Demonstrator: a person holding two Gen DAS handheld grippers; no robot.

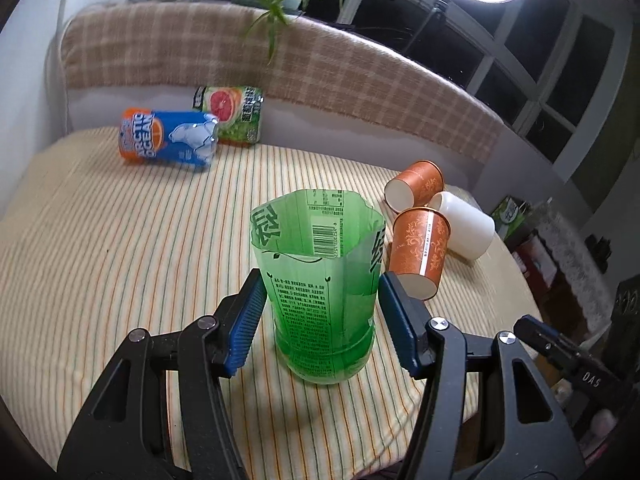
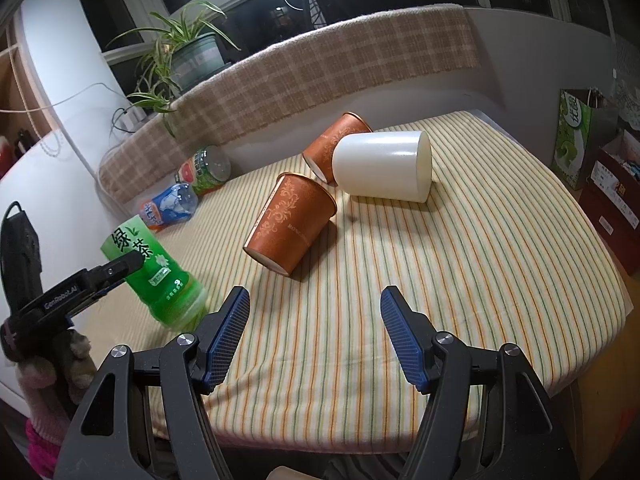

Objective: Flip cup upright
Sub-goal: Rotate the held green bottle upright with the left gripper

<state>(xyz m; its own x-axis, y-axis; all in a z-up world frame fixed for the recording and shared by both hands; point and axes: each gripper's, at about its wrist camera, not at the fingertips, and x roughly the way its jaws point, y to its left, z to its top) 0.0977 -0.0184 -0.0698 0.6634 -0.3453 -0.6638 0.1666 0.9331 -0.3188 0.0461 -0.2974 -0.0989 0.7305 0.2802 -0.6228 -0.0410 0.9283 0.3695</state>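
Your left gripper (image 1: 322, 312) brackets the upright green cup (image 1: 320, 292) at frame centre, its pads just touching or barely off it; I cannot tell which. Only your right view shows your right gripper (image 2: 314, 336) spread wide over the striped surface (image 2: 500, 248), orange cup (image 2: 290, 226) lying mid-frame, dark windows behind.
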